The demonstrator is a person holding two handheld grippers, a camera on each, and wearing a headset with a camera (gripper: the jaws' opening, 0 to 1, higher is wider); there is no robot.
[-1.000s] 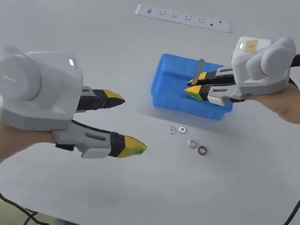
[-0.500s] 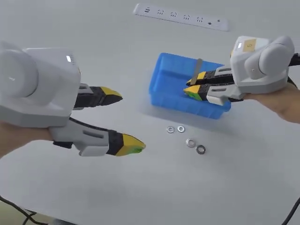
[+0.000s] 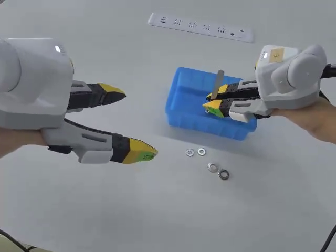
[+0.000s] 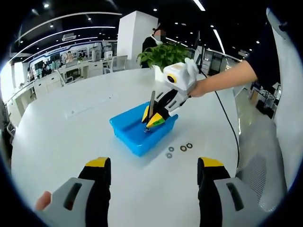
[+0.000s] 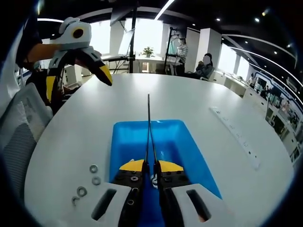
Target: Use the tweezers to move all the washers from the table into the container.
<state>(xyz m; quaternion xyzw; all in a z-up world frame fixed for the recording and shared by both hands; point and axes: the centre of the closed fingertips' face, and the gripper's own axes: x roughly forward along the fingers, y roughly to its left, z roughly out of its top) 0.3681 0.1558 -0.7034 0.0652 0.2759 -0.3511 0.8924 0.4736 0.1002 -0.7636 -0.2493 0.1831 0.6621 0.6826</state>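
currently right claw [image 3: 209, 103] clamps tweezers [image 3: 219, 83] over container [image 3: 184, 113]

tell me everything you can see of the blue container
The blue container is an open-topped rectangular bin, glossy like plastic, upright on the white table. The right gripper, shut on the tweezers, is over its inside; contact is unclear. Four washers lie near its front wall, apart from it.

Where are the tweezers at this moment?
In the head view, right of centre: the tweezers are clamped in the right hand-held gripper, standing over the blue container, with four washers on the table nearer the person.
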